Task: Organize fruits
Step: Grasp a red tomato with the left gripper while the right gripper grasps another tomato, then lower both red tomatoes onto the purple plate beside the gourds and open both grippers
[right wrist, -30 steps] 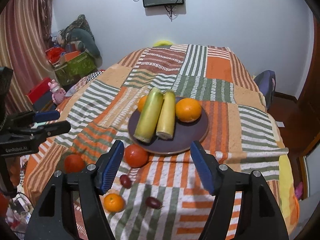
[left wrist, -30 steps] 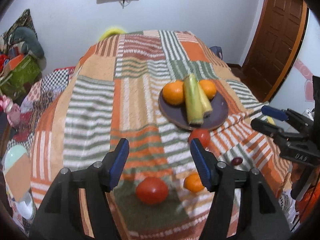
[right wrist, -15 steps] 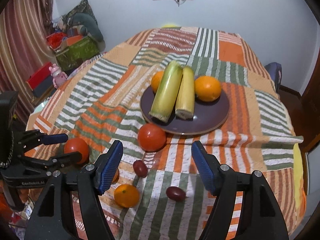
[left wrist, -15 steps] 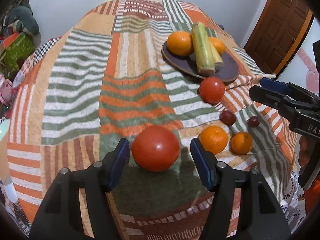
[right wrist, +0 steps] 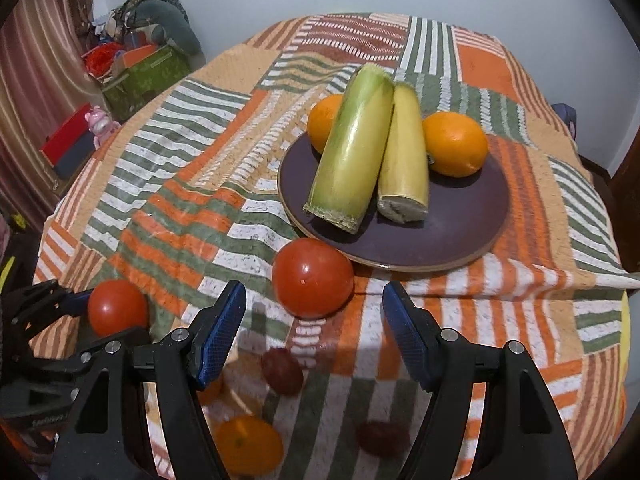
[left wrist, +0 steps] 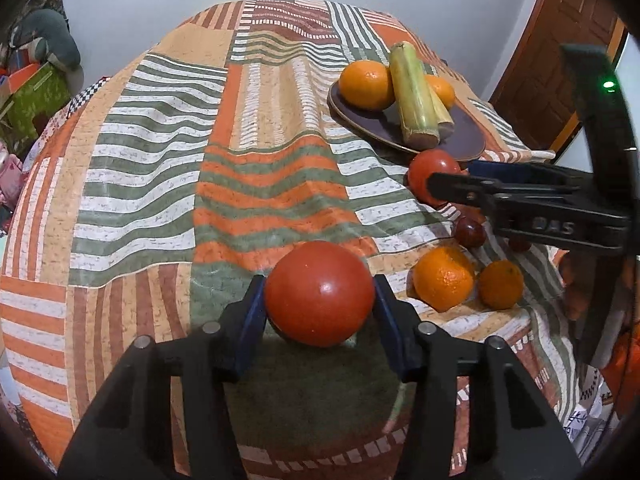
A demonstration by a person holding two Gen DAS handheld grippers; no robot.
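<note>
A dark plate (right wrist: 460, 236) holds two corn cobs (right wrist: 352, 148) and two oranges (right wrist: 456, 144); it also shows in the left wrist view (left wrist: 464, 136). My left gripper (left wrist: 320, 300) has its blue pads against both sides of a red tomato (left wrist: 320, 292) near the table's front edge; this tomato also shows in the right wrist view (right wrist: 116, 306). My right gripper (right wrist: 314, 332) is open, just short of a second tomato (right wrist: 312, 278) in front of the plate. Two small oranges (left wrist: 444, 278) and dark red small fruits (right wrist: 282, 370) lie beside it.
A striped patchwork cloth (left wrist: 240, 160) covers the table and hangs over its edges. A green box with clutter (right wrist: 140, 72) stands on the floor at the left. A wooden door (left wrist: 552, 64) is at the right.
Both grippers moved forward and down. The left jaws closed in onto the near tomato. The right gripper came nearer the second tomato and stayed open.
</note>
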